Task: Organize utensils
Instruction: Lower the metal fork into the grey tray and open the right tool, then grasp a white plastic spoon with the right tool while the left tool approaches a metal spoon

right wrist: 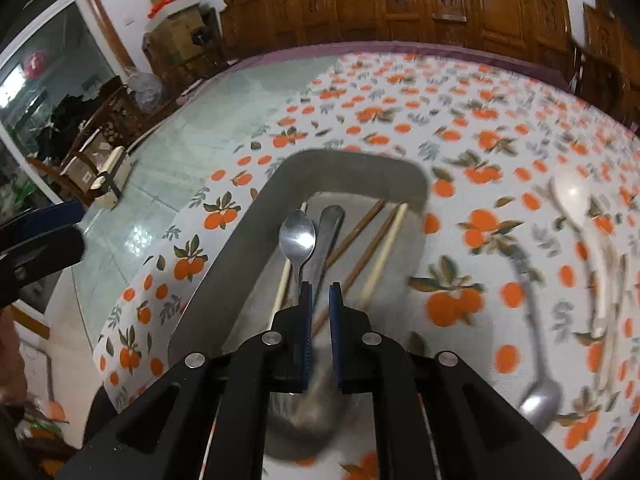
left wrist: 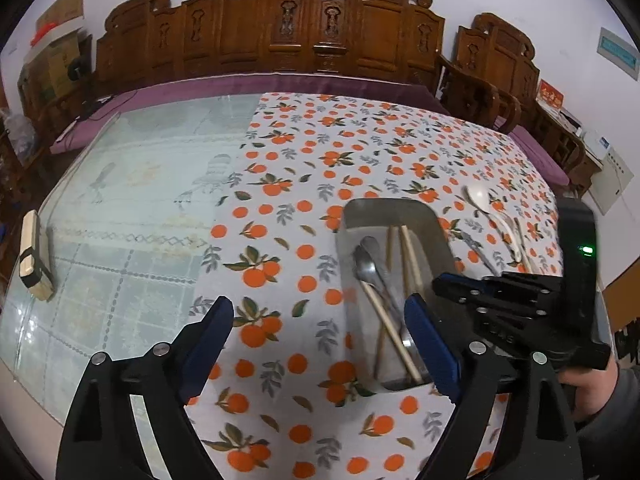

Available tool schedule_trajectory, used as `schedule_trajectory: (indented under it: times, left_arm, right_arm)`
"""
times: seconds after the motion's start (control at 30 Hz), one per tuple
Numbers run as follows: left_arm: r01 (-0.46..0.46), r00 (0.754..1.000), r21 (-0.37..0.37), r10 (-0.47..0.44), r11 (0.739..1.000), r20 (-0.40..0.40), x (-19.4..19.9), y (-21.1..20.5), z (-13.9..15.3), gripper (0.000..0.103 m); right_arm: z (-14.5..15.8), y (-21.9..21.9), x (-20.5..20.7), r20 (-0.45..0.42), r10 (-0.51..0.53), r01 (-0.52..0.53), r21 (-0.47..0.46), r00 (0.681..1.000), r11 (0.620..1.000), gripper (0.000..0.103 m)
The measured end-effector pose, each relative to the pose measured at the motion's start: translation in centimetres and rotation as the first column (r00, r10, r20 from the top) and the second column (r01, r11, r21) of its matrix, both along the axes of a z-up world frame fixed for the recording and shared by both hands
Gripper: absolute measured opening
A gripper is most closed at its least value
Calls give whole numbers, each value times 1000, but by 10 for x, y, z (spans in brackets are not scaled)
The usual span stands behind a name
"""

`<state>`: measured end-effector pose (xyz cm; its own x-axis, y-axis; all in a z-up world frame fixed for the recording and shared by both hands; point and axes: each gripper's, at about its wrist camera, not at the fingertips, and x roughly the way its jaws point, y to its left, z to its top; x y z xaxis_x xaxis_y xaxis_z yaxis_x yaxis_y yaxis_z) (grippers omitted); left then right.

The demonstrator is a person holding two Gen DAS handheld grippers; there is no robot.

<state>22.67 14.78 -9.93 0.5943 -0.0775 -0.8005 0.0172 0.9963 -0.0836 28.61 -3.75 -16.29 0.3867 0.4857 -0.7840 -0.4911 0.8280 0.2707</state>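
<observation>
A grey metal tray (left wrist: pixel 352 216) (right wrist: pixel 240 248) lies on the orange-print tablecloth. It holds metal spoons (right wrist: pixel 297 240) (left wrist: pixel 366 266) and several chopsticks (right wrist: pixel 384 248) (left wrist: pixel 412 256). My left gripper (left wrist: pixel 320 312) is open and empty, low over the cloth at the tray's near left. My right gripper (right wrist: pixel 321 292) hovers over the tray's near end; its jaws stand narrowly apart with nothing between them. It also shows in the left wrist view (left wrist: pixel 520 300). A white spoon (right wrist: pixel 576 200) (left wrist: pixel 480 200), a metal spoon (right wrist: pixel 536 360) and pale chopsticks (right wrist: pixel 608 280) lie on the cloth right of the tray.
A small wooden block with a black band (left wrist: pixel 34 256) (right wrist: pixel 112 176) lies near the glass table's left edge. Carved wooden chairs (left wrist: pixel 280 32) stand along the far side. Boxes (right wrist: pixel 176 12) are stacked in the back left corner.
</observation>
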Motion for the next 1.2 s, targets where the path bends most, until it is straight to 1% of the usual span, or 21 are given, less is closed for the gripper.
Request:
schedule_trajectory:
  times: [0.1, 0.2, 0.23, 0.27, 0.4, 0.47, 0.5, 0.7, 0.9, 0.93, 0.97, 1.0, 1.07, 1.2]
  left_arm:
    - [25, 1000, -14, -25, 1000, 9, 0, -19, 4, 87]
    - [58, 998, -21, -58, 998, 16, -1, -42, 4, 91]
    - [68, 998, -22, -67, 997, 17, -1, -49, 4, 91]
    - [80, 997, -26, -79, 996, 15, 0, -58, 2, 91]
    - [124, 992, -31, -124, 992, 5, 3, -89, -5, 91]
    - [149, 989, -32, -149, 988, 0, 5, -107, -9, 91]
    - [158, 987, -33, -158, 987, -1, 5, -113, -10, 91]
    - [202, 979, -29, -203, 979, -25, 12, -152, -23, 91]
    - [223, 973, -26, -224, 975, -51, 13, -176, -32, 91]
    - [226, 972, -25, -228, 974, -55, 13, -180, -34, 91]
    - [232, 971, -24, -233, 972, -59, 13, -184, -35, 91]
    - [236, 970, -21, -237, 972, -62, 12, -187, -37, 91]
    - [242, 968, -20, -243, 970, -69, 12, -193, -41, 91]
    - [250, 964, -24, -251, 968, -86, 15, -205, -50, 91]
  right_arm:
    - [15, -35, -11, 29, -16, 16, -3, 999, 1000, 12]
    - [24, -77, -21, 54, -42, 45, -47, 998, 998, 12]
    - [25, -94, -24, 71, -56, 61, -75, 996, 995, 16]
    - [25, -105, -26, 81, -65, 73, -94, 995, 993, 20]
    - [19, -153, -29, 101, -107, 123, -171, 989, 978, 21]
    - [12, -172, -26, 94, -131, 146, -181, 987, 973, 28]
    - [9, -180, -24, 89, -138, 153, -183, 986, 971, 29]
    - [-21, -197, -5, 40, -156, 161, -190, 987, 969, 29]
    - [-42, -199, 18, 2, -167, 164, -194, 986, 967, 29]
    - [-44, -199, 19, 4, -167, 165, -197, 986, 966, 26]
    - [-46, -200, 22, -1, -166, 163, -202, 986, 966, 18]
    - [-48, -202, 24, -10, -171, 165, -204, 985, 965, 16]
    - [-51, -208, 25, -24, -181, 173, -192, 983, 966, 5]
    - [-46, -221, 14, -14, -181, 177, -167, 983, 970, 4]
